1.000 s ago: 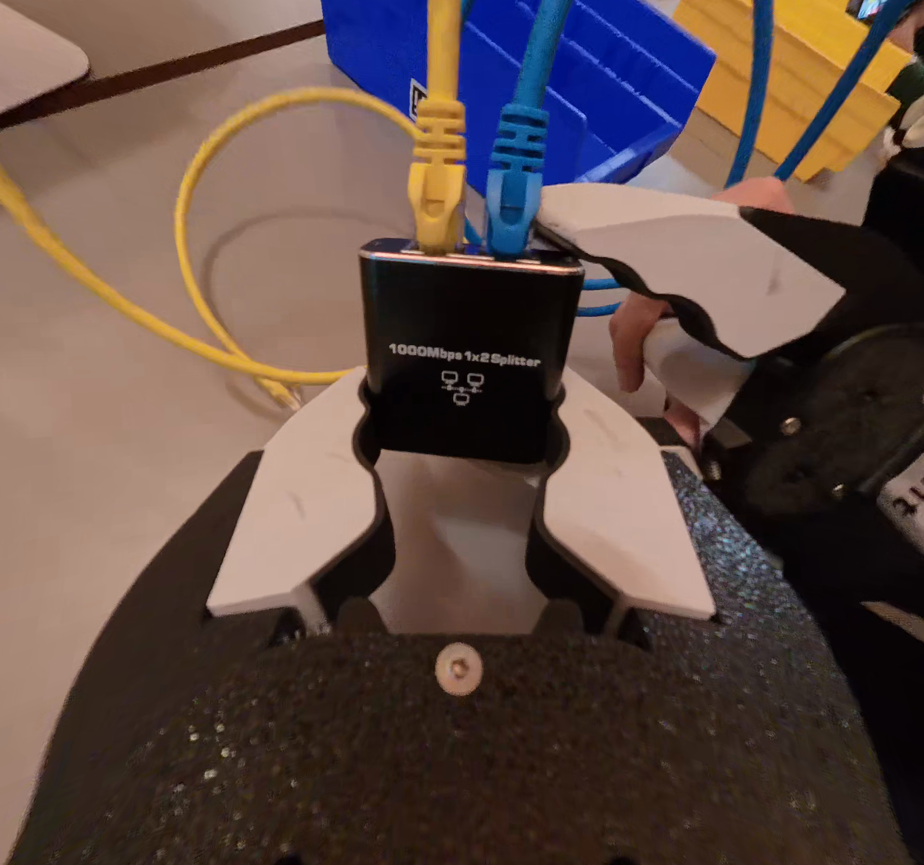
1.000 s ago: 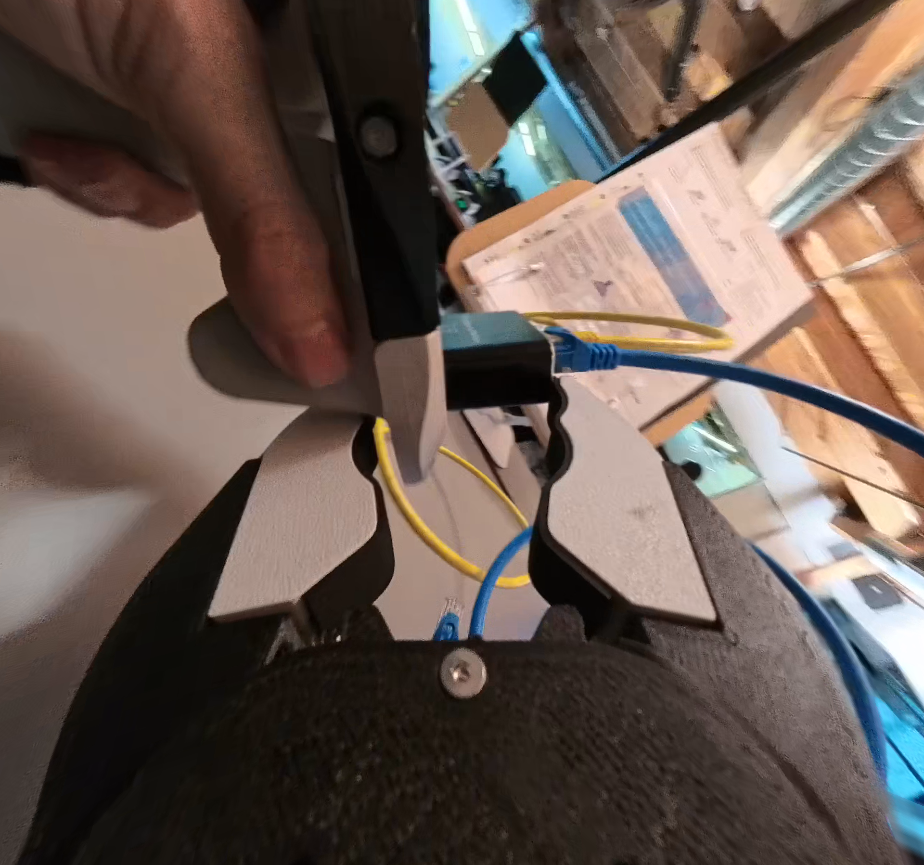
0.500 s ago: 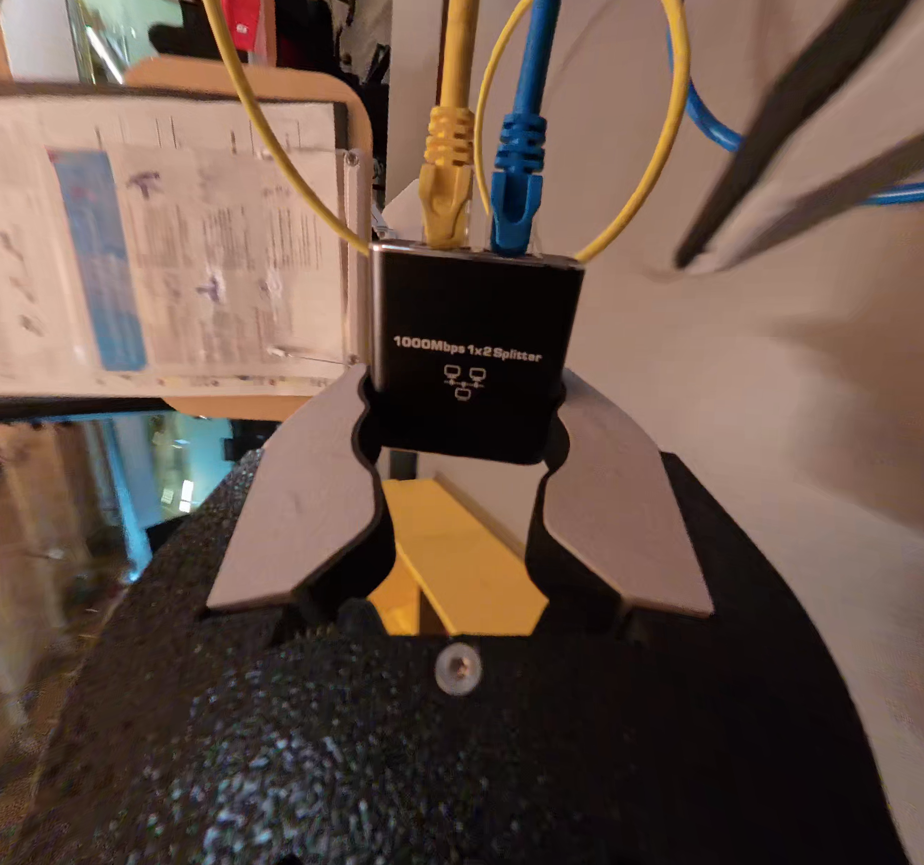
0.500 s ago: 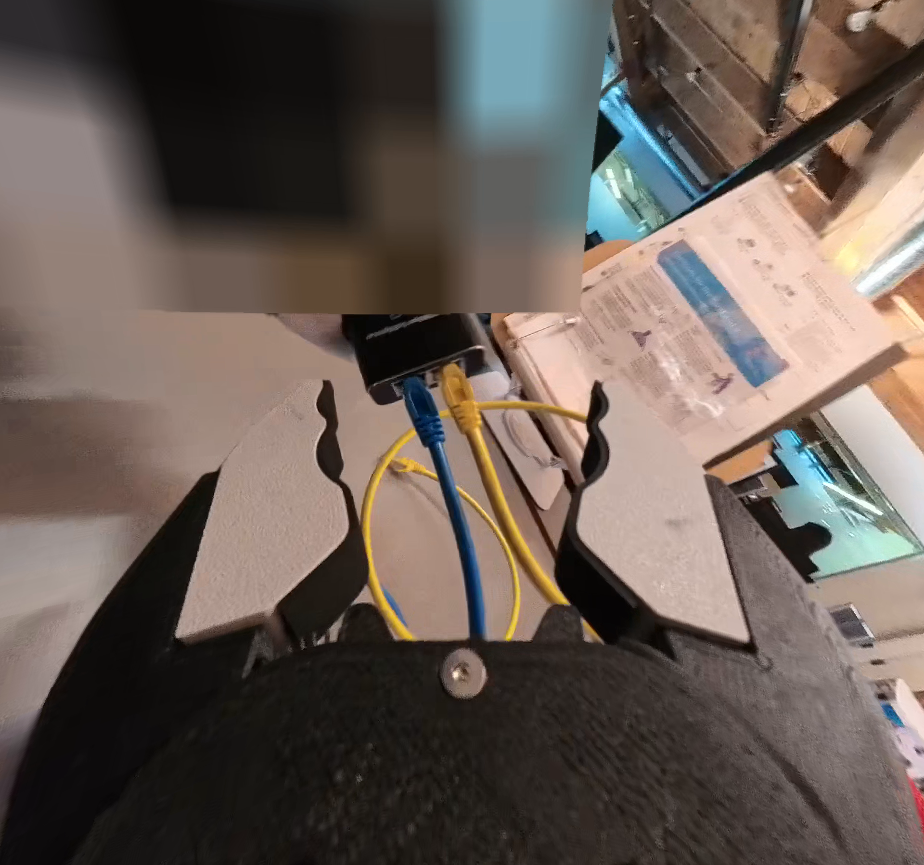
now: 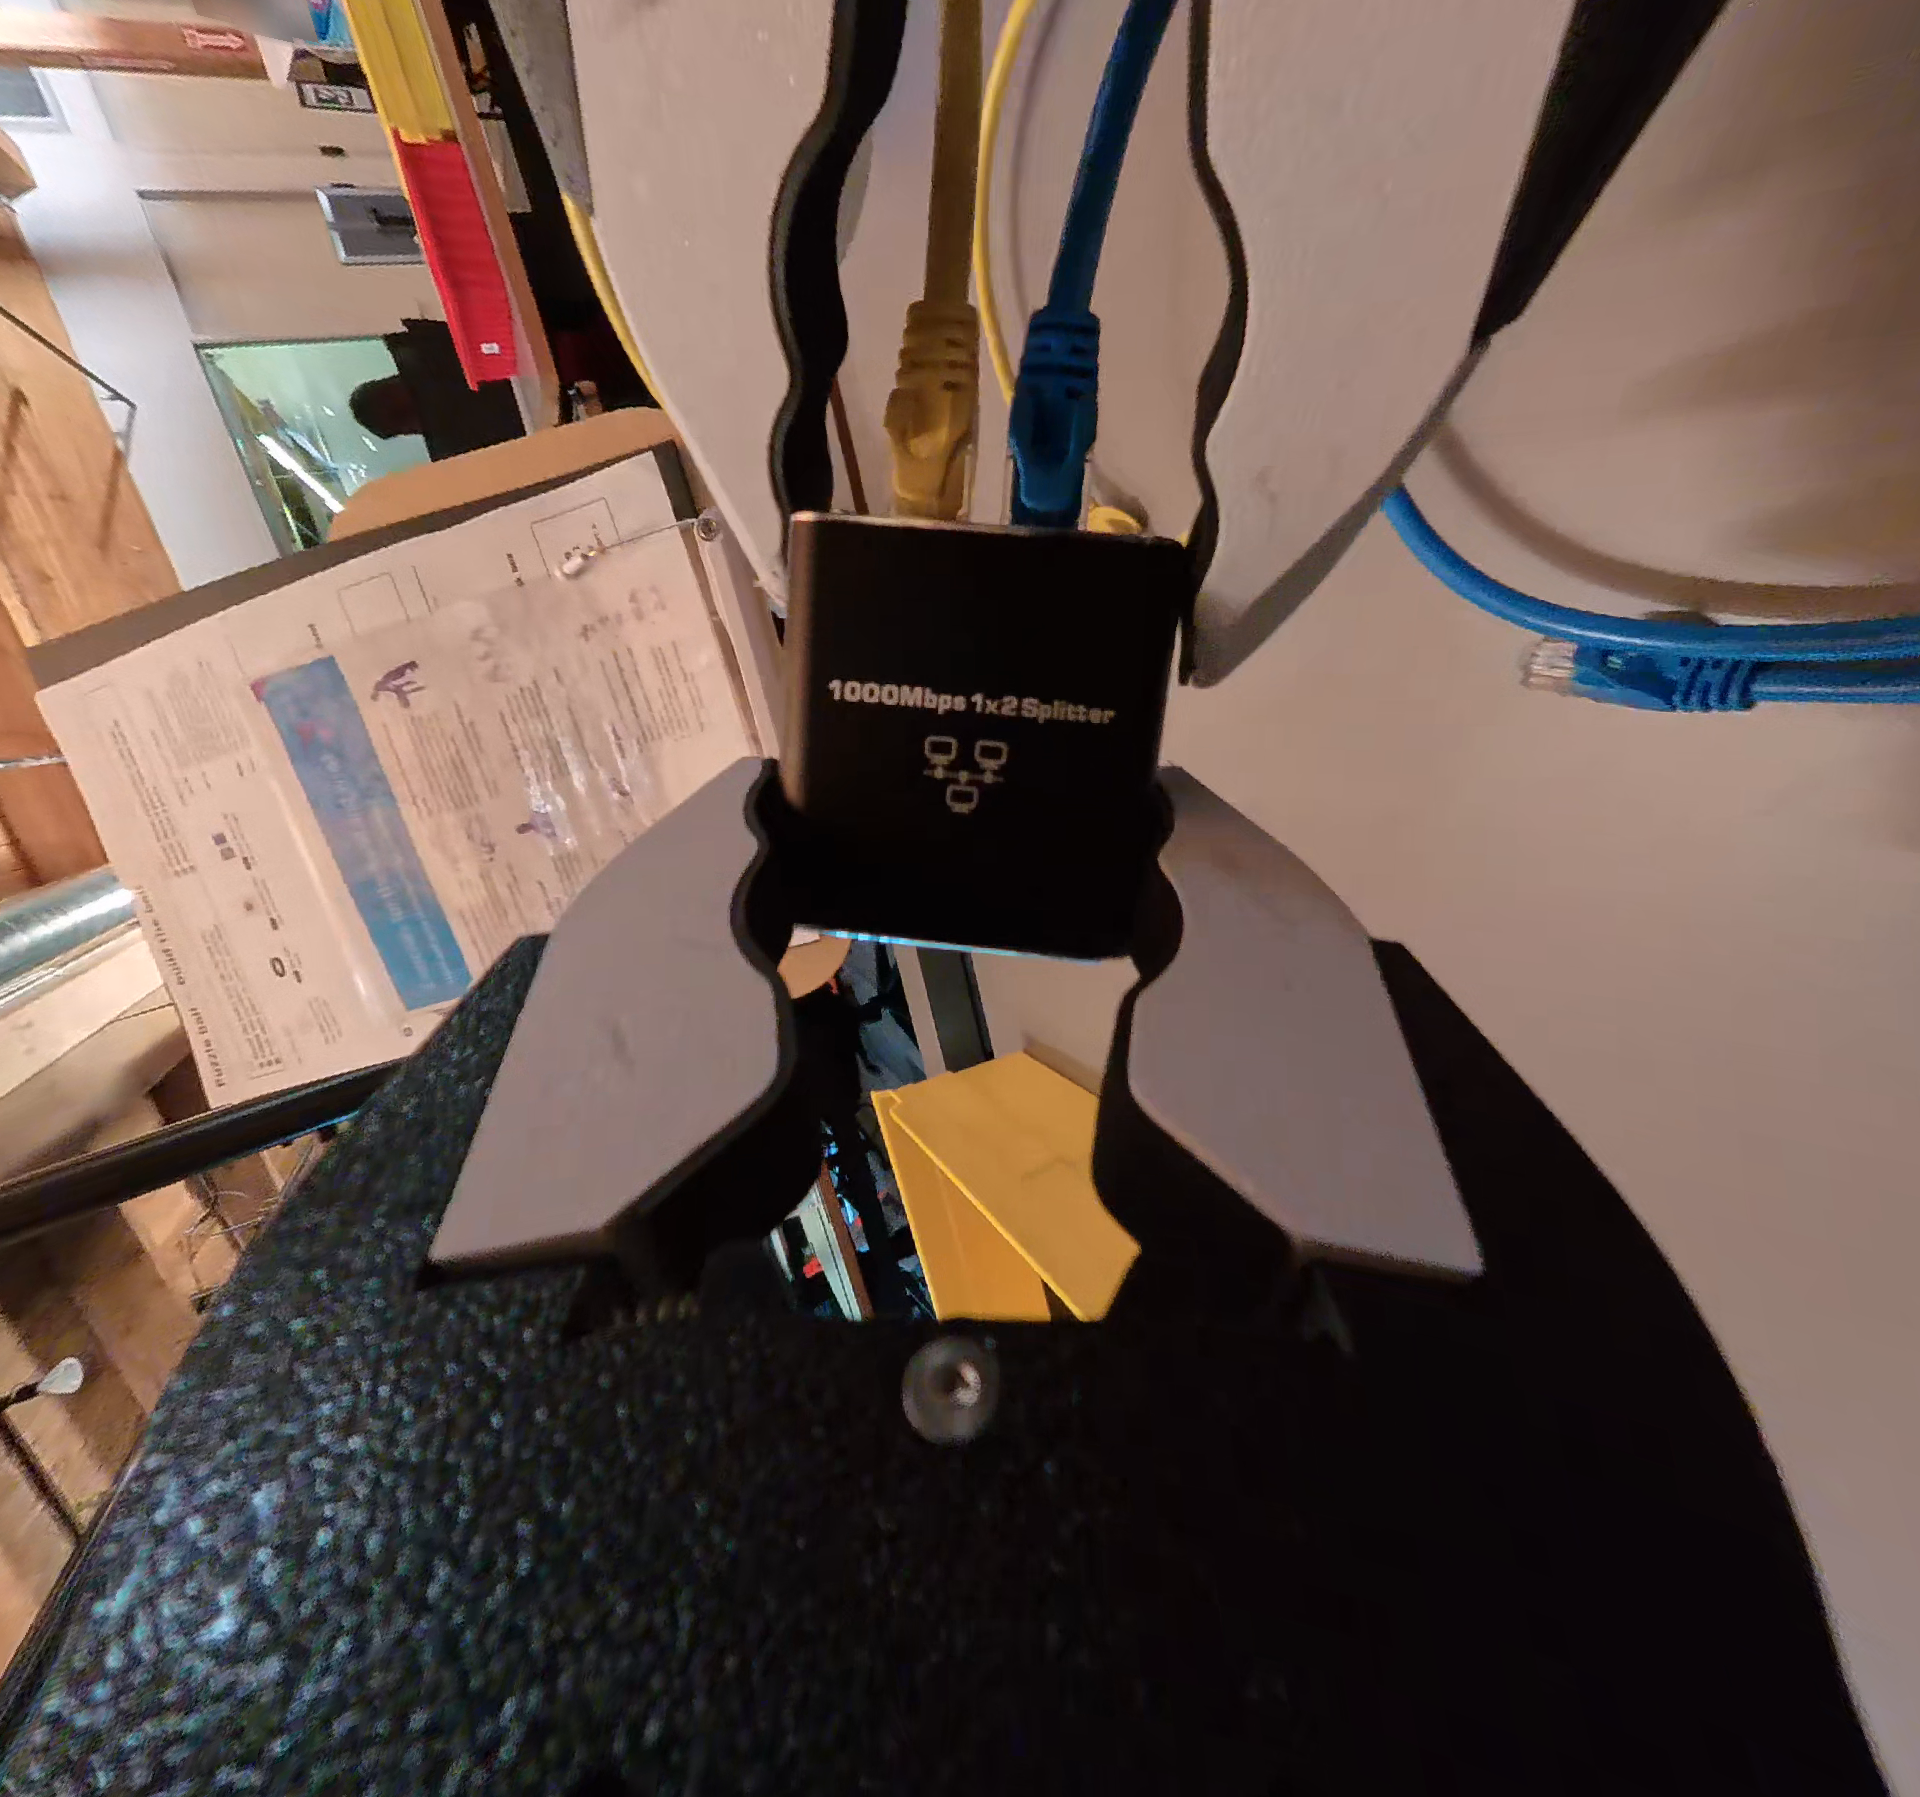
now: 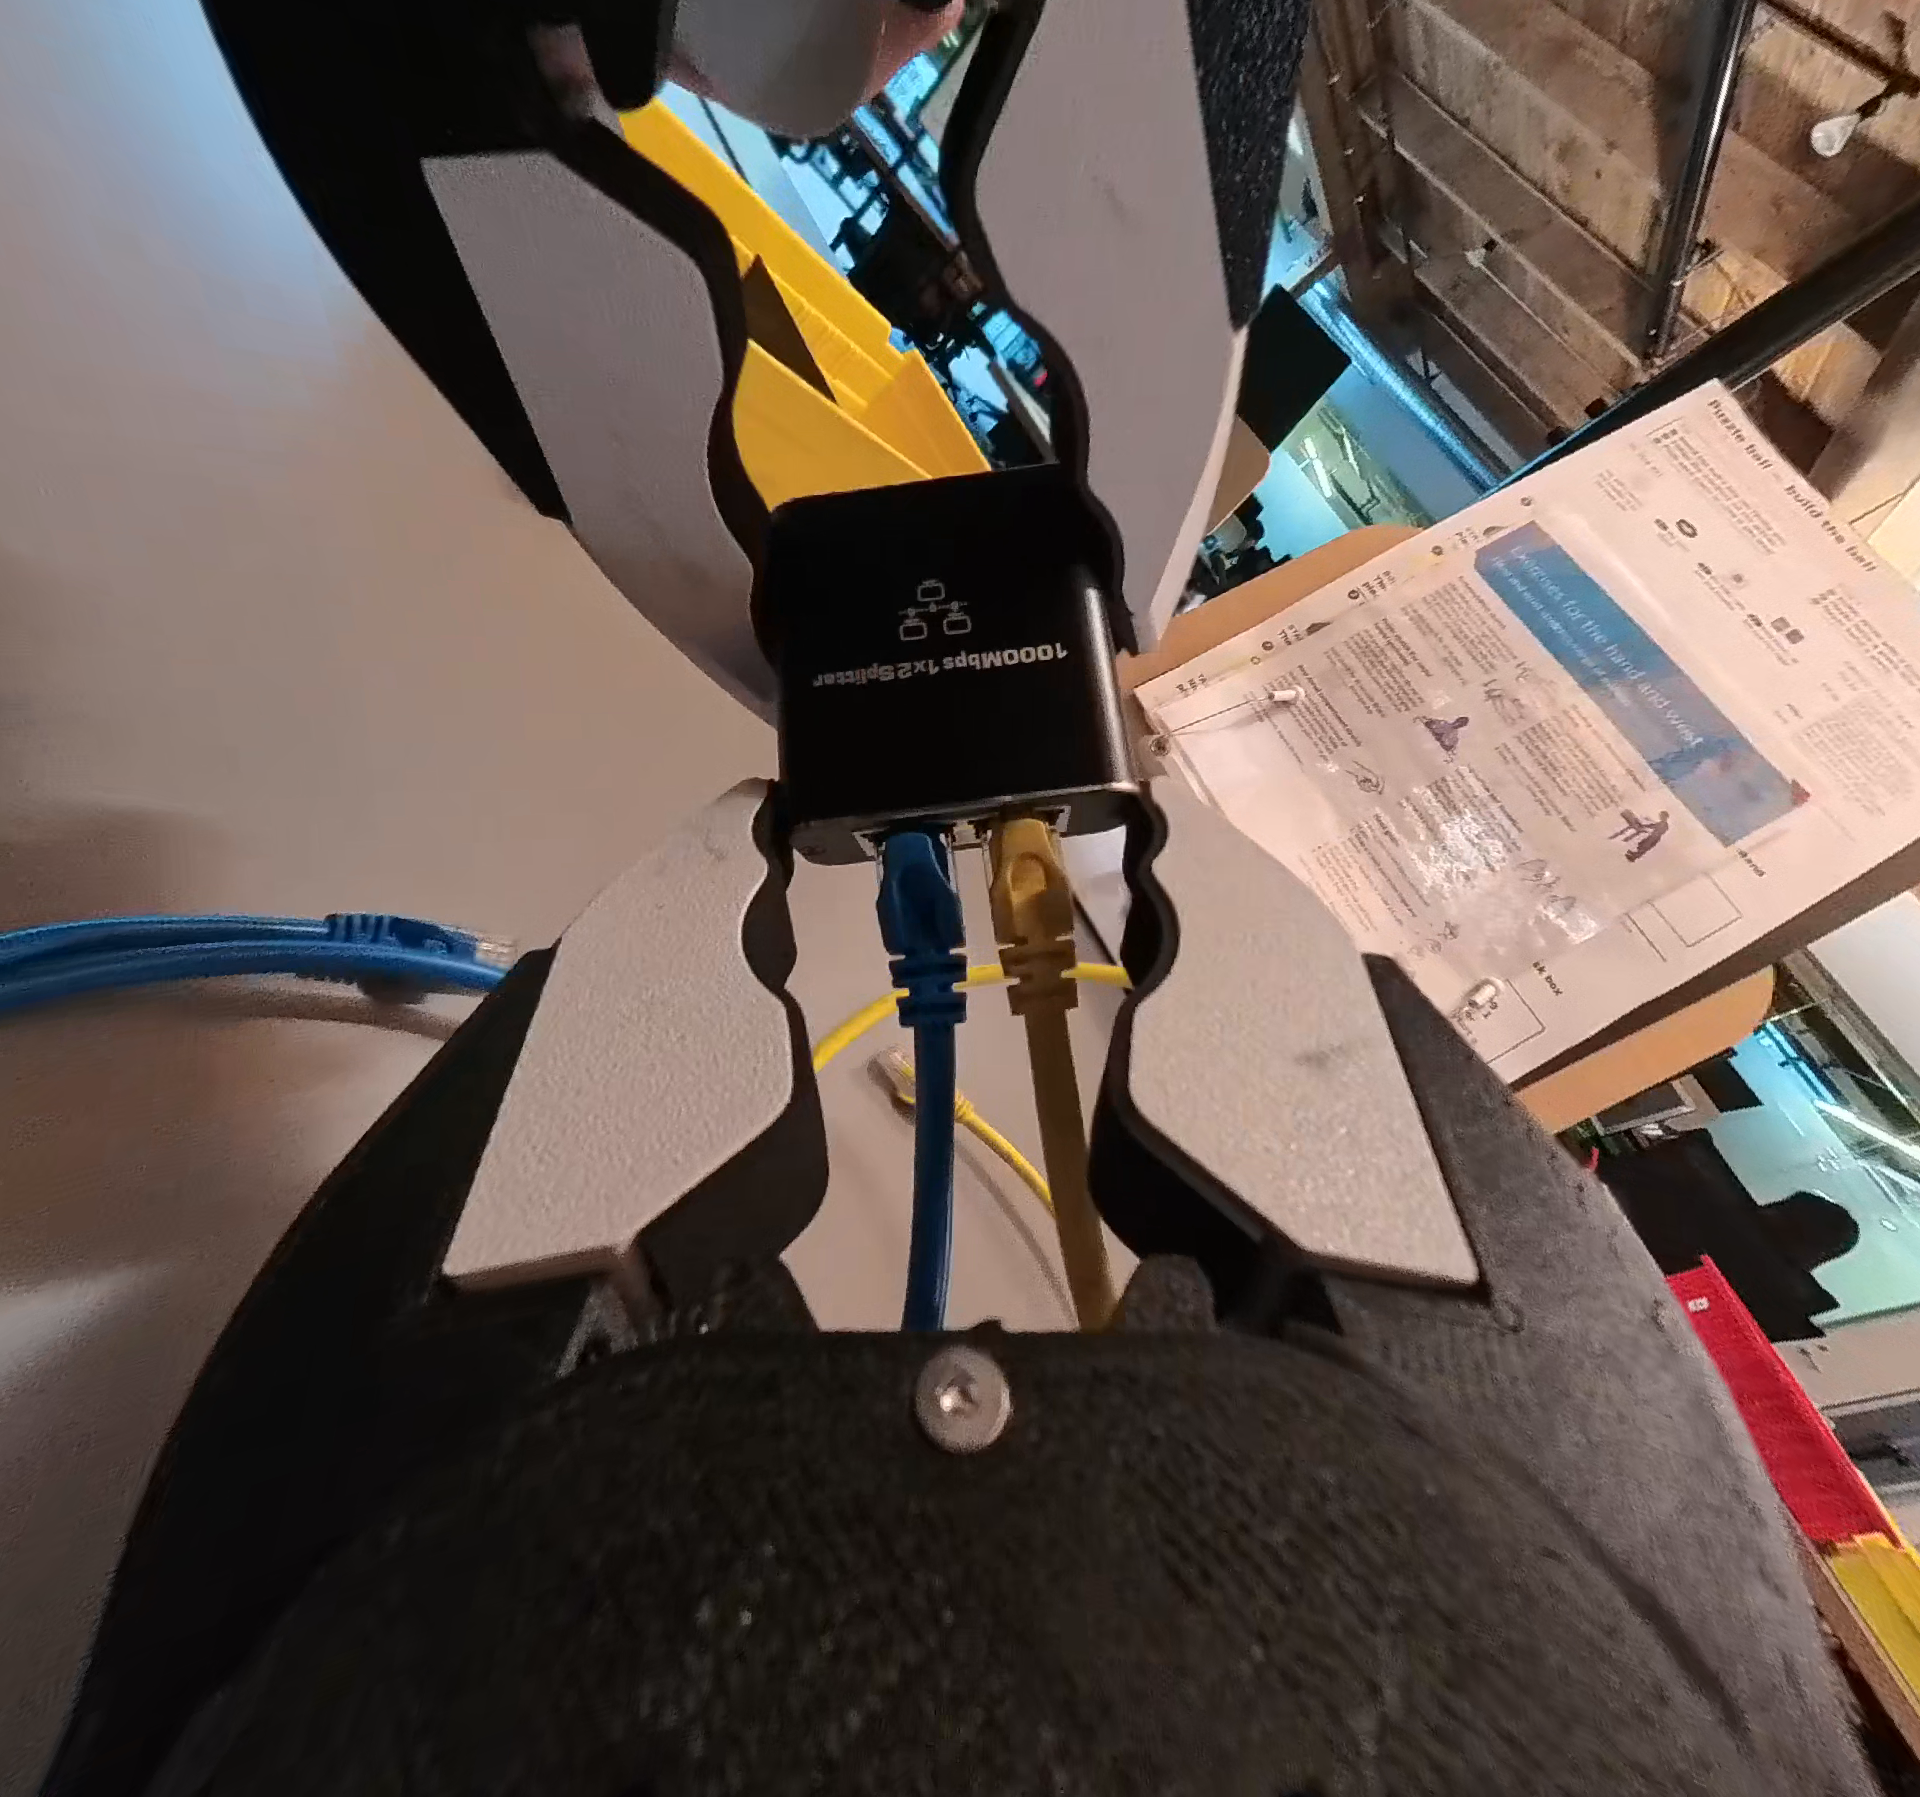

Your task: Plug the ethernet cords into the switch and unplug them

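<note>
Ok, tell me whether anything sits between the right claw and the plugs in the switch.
Nothing visible does. The right claw is open with the blue plug and yellow plug both in its gap, seated in the switch that the left claw grips. Closing would likely catch both.

Left gripper (image 5: pixel 961 874) and right gripper (image 6: pixel 961 900), each seen from its own wrist camera. The body of each is black with a coarse, speckled, grainy surface and a rounded outline that fills the lower frame. A single silver screw (image 5: pixel 943 1386) sits on the midline just below the jaws; the right unit carries a matching screw (image 6: pixel 961 1401). Each finger (image 5: pixel 644 1051) is a flat, pale grey plate with angled facets, backed in black. The inner edges are black and cut in a wavy, scalloped profile.
</note>
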Available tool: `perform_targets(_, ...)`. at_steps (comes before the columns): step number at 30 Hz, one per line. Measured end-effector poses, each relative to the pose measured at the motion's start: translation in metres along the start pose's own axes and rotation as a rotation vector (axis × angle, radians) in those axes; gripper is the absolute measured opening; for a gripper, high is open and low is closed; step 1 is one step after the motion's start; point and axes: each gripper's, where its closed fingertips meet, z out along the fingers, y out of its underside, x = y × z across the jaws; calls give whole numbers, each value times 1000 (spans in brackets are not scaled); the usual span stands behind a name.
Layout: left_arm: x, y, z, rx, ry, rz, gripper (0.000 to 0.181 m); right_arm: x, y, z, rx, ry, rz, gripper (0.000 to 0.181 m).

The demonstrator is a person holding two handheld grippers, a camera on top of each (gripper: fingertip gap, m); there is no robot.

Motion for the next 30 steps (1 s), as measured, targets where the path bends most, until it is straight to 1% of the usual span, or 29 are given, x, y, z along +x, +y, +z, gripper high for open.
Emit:
perform_targets(3, 3, -1, 2, 29, 17, -16, 63, -3, 3, 0, -2, -34, 28, 61)
perform_targets(5, 7, -1, 3, 71, 57, -62, 64, -5, 6, 2, 1, -56, 93, 61)
perform_targets(6, 5, 0, 2, 90, 61, -113, 64, -2, 8, 2, 0, -39, 128, 61)
perform_targets(7, 2, 3, 0, 106, 75, -201, 65, 0, 14, 2, -19, -31, 152, 61)
perform_targets(8, 1, 6, -3, 127, 118, -313, 66, 2, 19, 1, -33, -28, 162, 61)
perform_targets(10, 6, 11, -12, 195, 270, -576, 68, 6, 23, -1, -9, -22, 204, 61)
perform_targets(13, 10, -4, -24, 392, 541, -1049, 70, 1, 16, 0, 52, -68, 276, 61)
perform_targets(14, 11, -9, -26, 446, 620, -1185, 65, -6, 13, 1, 61, -112, 270, 61)
perform_targets(15, 15, -14, -26, 484, 703, -1283, 62, -11, 10, 2, 77, -136, 248, 61)
perform_targets(16, 18, -15, -24, 492, 758, -1362, 57, -12, 9, 3, 77, -126, 230, 61)
perform_targets(17, 21, -15, -20, 497, 793, -1419, 52, -15, 9, 4, 70, -132, 224, 61)
perform_targets(18, 25, -16, -19, 518, 834, -1448, 42, -18, 8, 4, 71, -150, 223, 61)
perform_targets(19, 29, -19, -18, 542, 885, -1477, 28, -19, 10, 4, 61, -145, 203, 61)
perform_targets(20, 31, -21, -16, 560, 929, -1527, 25, -19, 13, 4, 59, -139, 180, 61)
perform_targets(23, 39, -22, -10, 615, 1004, -1614, 24, -24, 21, 4, 34, -174, 166, 61)
perform_targets(25, 40, -22, -6, 654, 1071, -1748, 24, -20, 20, 2, 25, -184, 186, 58)
perform_targets(27, 37, -18, -5, 726, 1129, -1850, 24, -17, 19, -4, 2, -202, 135, 54)
perform_targets(29, 38, -11, -2, 750, 1142, -1912, 24, -3, 18, -9, -44, -144, 78, 67)
perform_targets(30, 39, -8, 0, 745, 1138, -1925, 24, 7, 12, -11, -26, -89, 61, 79)
